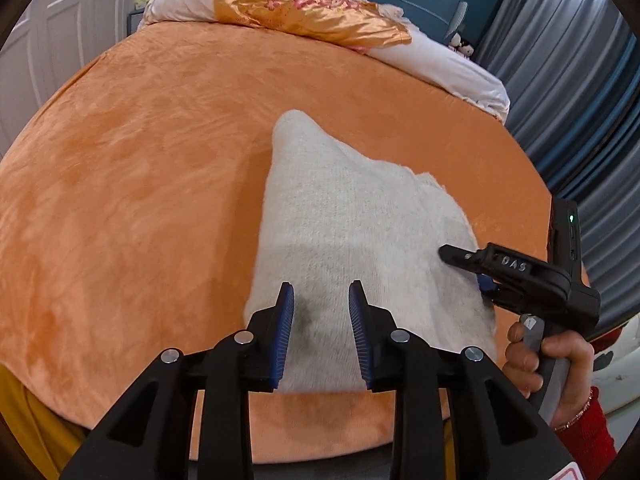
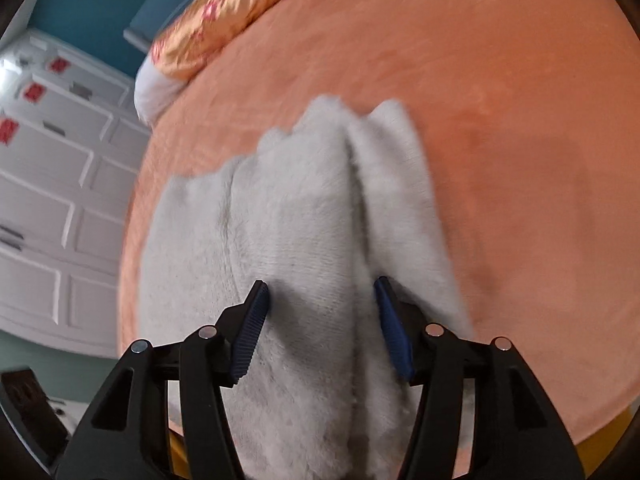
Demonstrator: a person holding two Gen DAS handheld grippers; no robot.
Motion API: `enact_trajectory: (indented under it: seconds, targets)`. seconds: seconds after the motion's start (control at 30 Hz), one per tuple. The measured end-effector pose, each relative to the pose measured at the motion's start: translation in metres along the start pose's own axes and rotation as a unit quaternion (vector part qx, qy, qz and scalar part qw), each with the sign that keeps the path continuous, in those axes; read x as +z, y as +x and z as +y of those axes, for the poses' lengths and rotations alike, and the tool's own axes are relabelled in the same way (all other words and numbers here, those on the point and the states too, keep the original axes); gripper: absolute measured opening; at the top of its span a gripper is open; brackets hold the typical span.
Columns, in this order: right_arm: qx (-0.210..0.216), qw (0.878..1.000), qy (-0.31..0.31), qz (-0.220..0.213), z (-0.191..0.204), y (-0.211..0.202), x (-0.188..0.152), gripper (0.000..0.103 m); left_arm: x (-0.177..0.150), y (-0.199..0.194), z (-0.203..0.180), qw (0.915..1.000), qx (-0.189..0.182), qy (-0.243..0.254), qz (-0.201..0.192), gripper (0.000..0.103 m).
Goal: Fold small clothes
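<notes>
A fluffy pale grey garment [image 1: 352, 232] lies partly folded on the orange bed cover [image 1: 140, 180]. My left gripper [image 1: 321, 292] is open, its blue-padded fingers just above the garment's near edge. My right gripper [image 1: 460, 268] reaches in from the right over the garment's right side; in the left wrist view one finger is hidden. In the right wrist view my right gripper [image 2: 322, 290] is open, its fingers wide apart over the garment [image 2: 300, 208], which shows a raised fold running away from me.
A gold floral quilt [image 1: 304, 8] and a white pillow [image 1: 448, 64] lie at the head of the bed. Blue-grey curtains [image 1: 580, 80] hang to the right. White wardrobe doors [image 2: 52, 200] stand beyond the bed's left edge.
</notes>
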State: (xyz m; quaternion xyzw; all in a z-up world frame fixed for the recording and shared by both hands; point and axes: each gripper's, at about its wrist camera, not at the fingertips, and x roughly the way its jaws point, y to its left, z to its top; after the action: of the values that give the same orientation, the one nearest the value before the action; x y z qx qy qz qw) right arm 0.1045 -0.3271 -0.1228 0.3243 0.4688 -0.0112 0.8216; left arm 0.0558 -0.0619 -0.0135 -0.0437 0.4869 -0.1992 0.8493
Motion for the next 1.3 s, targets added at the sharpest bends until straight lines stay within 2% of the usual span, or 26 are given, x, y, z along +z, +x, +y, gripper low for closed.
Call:
enact_trajectory:
  seconds: [0.07, 0.1, 0.2, 0.27, 0.3, 0.33, 0.37, 0.4, 0.47, 0.57, 0.67, 0.7, 0.73, 0.8, 0.87, 0.9, 0.93, 1.03, 1.07, 1.13, 1.23, 1.3]
  targets:
    - [-0.008, 1.0, -0.016, 0.001, 0.006, -0.003, 0.007, 0.032, 0.004, 0.011, -0.001, 0.9999, 0.007, -0.003, 0.008, 0.027]
    - [-0.002, 1.0, -0.027, -0.01, 0.013, -0.014, 0.012, 0.015, 0.006, 0.013, -0.003, 0.9999, 0.013, -0.002, 0.009, 0.027]
    - [0.019, 0.993, -0.08, -0.088, 0.041, -0.064, 0.022, 0.014, 0.008, 0.012, -0.01, 0.9999, 0.015, 0.002, 0.001, 0.027]
    - [0.027, 0.987, -0.092, -0.126, 0.05, -0.086, 0.028, 0.014, 0.012, 0.016, -0.012, 0.9997, 0.021, 0.01, -0.001, 0.029]
    - [0.021, 0.987, -0.089, -0.133, 0.047, -0.088, 0.03, 0.014, 0.013, 0.019, -0.013, 0.9996, 0.025, 0.011, 0.001, 0.034]
    - [0.008, 0.988, -0.085, -0.126, 0.042, -0.082, 0.033, 0.014, 0.013, 0.025, -0.014, 0.9995, 0.027, 0.013, 0.007, 0.036]
    - [-0.023, 0.992, -0.075, -0.096, 0.027, -0.06, 0.036, 0.014, 0.013, 0.032, -0.016, 0.9992, 0.034, 0.018, 0.014, 0.036]
    - [-0.049, 0.996, -0.057, -0.048, 0.008, -0.032, 0.036, 0.014, 0.013, 0.038, -0.018, 0.9987, 0.04, 0.024, 0.021, 0.036]
    - [-0.06, 0.998, -0.029, -0.001, -0.016, -0.004, 0.03, 0.014, 0.01, 0.05, -0.024, 0.9968, 0.059, 0.047, 0.028, 0.038]
    - [-0.016, 0.999, 0.012, -0.031, -0.02, -0.027, 0.029, 0.017, 0.007, 0.055, -0.031, 0.9925, 0.092, 0.077, 0.022, 0.039]
    - [-0.016, 0.998, 0.008, -0.058, -0.015, -0.058, 0.018, 0.019, 0.006, 0.056, -0.032, 0.9915, 0.101, 0.079, 0.02, 0.039]
    - [-0.013, 0.998, 0.004, -0.064, -0.014, -0.066, 0.012, 0.022, 0.005, 0.057, -0.031, 0.9916, 0.101, 0.079, 0.02, 0.039]
    - [-0.008, 0.998, 0.005, -0.067, -0.017, -0.074, 0.004, 0.03, 0.005, 0.057, -0.031, 0.9913, 0.102, 0.081, 0.02, 0.039]
    - [0.001, 0.998, 0.013, -0.069, -0.025, -0.085, -0.016, 0.039, 0.004, 0.056, -0.03, 0.9907, 0.105, 0.085, 0.019, 0.039]
    - [-0.001, 0.998, 0.008, -0.056, -0.025, -0.083, -0.037, 0.039, 0.004, 0.057, -0.031, 0.9902, 0.108, 0.086, 0.017, 0.039]
    - [-0.007, 0.999, 0.004, -0.05, -0.023, -0.079, -0.047, 0.042, 0.004, 0.057, -0.032, 0.9902, 0.109, 0.086, 0.016, 0.039]
    - [-0.016, 0.999, -0.001, -0.042, -0.014, -0.065, -0.049, 0.048, 0.003, 0.057, -0.034, 0.99, 0.111, 0.086, 0.015, 0.039]
    - [-0.043, 0.998, -0.023, -0.038, -0.01, -0.055, -0.058, 0.049, 0.002, 0.058, -0.037, 0.989, 0.117, 0.089, 0.016, 0.039]
    - [-0.053, 0.997, -0.033, -0.041, -0.004, -0.052, -0.056, 0.047, 0.002, 0.058, -0.038, 0.9887, 0.118, 0.09, 0.017, 0.039]
    - [-0.05, 0.997, -0.042, -0.048, 0.005, -0.058, -0.051, 0.015, 0.002, 0.058, -0.038, 0.9889, 0.118, 0.089, 0.017, 0.039]
    - [-0.033, 0.993, -0.051, -0.1, 0.015, -0.088, -0.047, 0.014, 0.004, 0.058, -0.038, 0.989, 0.118, 0.086, 0.02, 0.039]
    - [-0.024, 0.991, -0.053, -0.118, 0.019, -0.1, -0.045, 0.013, 0.004, 0.058, -0.038, 0.9888, 0.119, 0.088, 0.02, 0.039]
